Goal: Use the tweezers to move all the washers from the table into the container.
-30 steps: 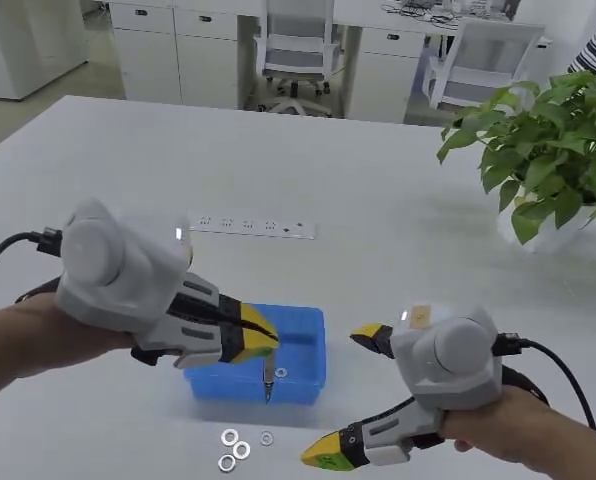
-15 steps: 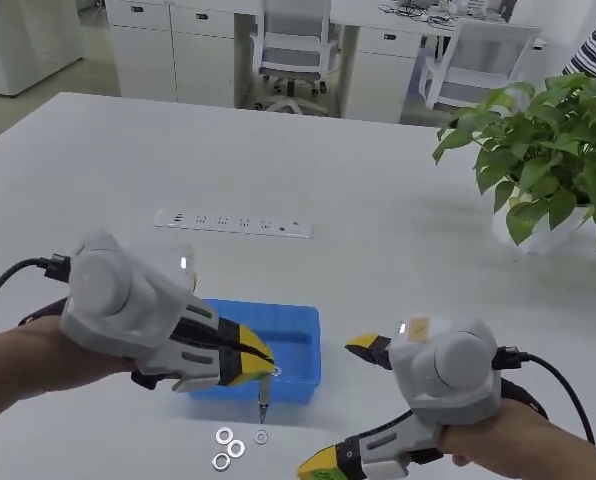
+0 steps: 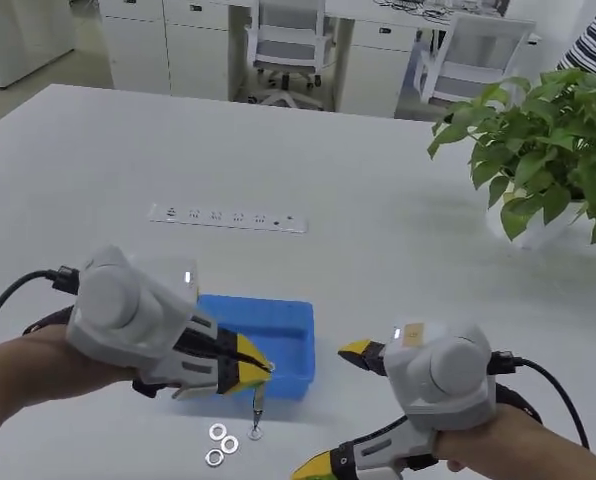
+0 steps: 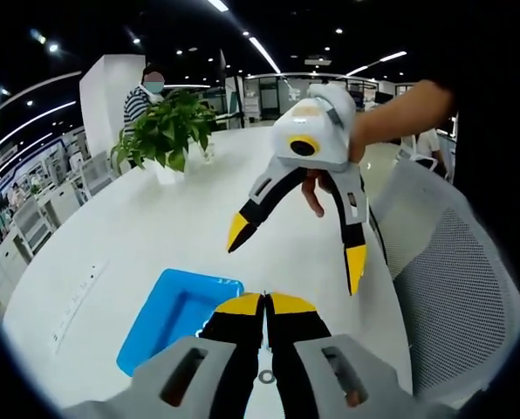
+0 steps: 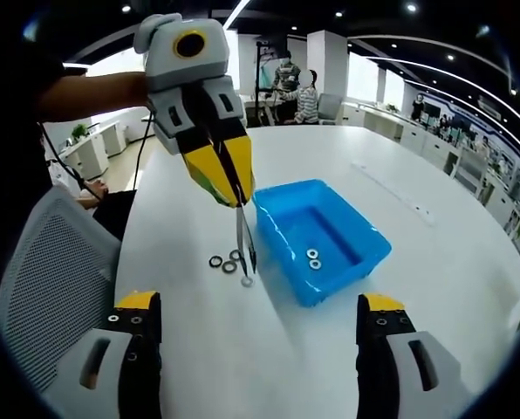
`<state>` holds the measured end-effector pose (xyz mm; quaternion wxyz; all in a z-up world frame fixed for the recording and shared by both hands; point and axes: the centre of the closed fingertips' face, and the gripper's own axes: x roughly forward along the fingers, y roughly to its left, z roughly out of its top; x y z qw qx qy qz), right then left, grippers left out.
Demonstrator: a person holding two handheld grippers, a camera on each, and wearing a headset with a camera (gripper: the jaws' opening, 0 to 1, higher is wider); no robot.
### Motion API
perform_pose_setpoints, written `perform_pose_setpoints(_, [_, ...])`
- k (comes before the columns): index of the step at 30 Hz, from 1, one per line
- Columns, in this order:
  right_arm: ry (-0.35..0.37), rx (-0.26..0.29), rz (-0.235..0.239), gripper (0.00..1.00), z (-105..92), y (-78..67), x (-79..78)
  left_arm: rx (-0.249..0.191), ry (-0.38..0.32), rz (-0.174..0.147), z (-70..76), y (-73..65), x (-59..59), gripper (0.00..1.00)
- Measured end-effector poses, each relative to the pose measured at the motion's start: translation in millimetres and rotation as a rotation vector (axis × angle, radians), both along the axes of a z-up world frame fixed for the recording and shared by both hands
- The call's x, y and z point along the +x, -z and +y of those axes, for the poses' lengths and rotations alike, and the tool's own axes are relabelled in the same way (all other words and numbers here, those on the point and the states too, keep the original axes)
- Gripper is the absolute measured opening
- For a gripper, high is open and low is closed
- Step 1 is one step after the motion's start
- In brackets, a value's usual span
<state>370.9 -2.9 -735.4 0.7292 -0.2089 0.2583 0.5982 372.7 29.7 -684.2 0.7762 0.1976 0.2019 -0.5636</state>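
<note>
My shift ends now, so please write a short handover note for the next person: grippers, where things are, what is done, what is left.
Left gripper: shut on tweezers, tips down at one washer on the table, in front of the container.
Right gripper: open, holding nothing.
Done: two washers in the container.
Left: four table washers, counting the one at the tips; I cannot tell whether it is gripped.

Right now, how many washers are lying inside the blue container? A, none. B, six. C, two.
C: the right gripper view shows two washers on the floor of the blue container, while others lie on the table outside it.
</note>
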Motion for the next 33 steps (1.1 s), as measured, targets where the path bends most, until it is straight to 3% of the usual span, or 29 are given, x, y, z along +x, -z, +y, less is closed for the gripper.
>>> perform_pose_setpoints(18, [-0.054, 0.006, 0.008, 0.83, 2.6, 3.0, -10.3, 0.0, -0.006, 0.002, 0.1, 8.0, 2.5, 0.05])
perform_pose_setpoints(33, [-0.166, 0.024, -0.049, 0.53, 20.8, 1.6, -10.4, -0.008, -0.015, 0.019, 1.3, 8.1, 2.5, 0.05])
